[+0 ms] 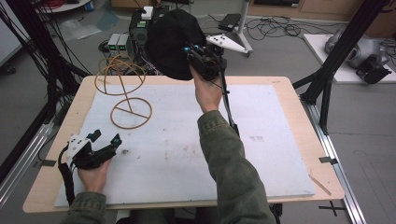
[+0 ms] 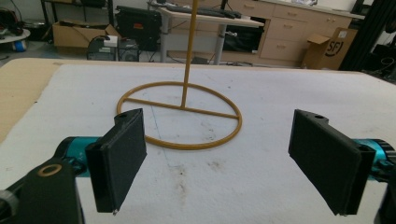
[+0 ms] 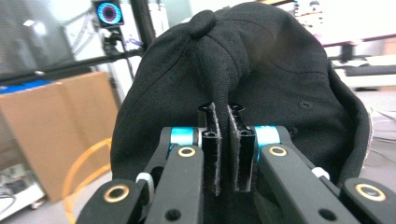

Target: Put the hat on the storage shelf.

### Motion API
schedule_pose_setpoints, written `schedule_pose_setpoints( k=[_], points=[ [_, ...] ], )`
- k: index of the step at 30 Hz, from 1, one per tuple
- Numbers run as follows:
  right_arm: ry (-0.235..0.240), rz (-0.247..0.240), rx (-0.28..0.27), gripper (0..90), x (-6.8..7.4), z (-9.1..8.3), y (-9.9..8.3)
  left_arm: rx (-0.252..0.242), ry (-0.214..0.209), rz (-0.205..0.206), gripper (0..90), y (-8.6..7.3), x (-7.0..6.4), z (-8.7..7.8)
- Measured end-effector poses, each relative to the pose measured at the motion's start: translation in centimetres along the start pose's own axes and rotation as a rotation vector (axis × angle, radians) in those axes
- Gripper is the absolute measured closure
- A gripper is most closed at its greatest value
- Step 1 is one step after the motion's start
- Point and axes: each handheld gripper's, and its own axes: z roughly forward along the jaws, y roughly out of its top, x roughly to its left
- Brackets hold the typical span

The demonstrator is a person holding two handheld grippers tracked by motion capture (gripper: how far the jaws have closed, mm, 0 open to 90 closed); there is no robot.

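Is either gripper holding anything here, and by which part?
The right gripper pinches a fold of the black cap's crown. The left gripper is open, holding nothing.

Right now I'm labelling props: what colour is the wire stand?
Yellow-gold; the wire stand shows best in the left gripper view.

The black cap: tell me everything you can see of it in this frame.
The black cap is a dark fabric baseball cap with stitched panels and a covered button at the crown. The right gripper is shut on a pinched fold of its fabric, holding it in the air above the table's far edge, near the gold wire stand. It hangs rounded and slightly crumpled. I cannot make out a brim.
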Motion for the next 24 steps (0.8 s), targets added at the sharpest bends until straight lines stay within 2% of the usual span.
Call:
schedule_pose_setpoints(
  k=[3, 9, 18, 24],
  points=[
    [0.044, 0.026, -0.01, 85.7, 1.3, 1.0, 0.0, 0.001, -0.005, -0.003, 19.2, 0.0, -0.1, 0.1],
    [0.096, 0.042, -0.006, 85.7, 3.4, 3.1, -0.4, 0.003, -0.008, 0.005, 18.9, 0.0, -0.2, 0.1],
    [0.144, 0.032, 0.011, 85.7, 6.1, 6.1, -1.5, 0.001, -0.003, 0.011, 18.6, 0.0, -0.3, -0.2],
    [0.162, 0.066, 0.018, 85.8, 7.0, 8.6, -2.7, -0.002, -0.004, 0.012, 18.7, -0.1, -0.2, -0.5]
  ],
)
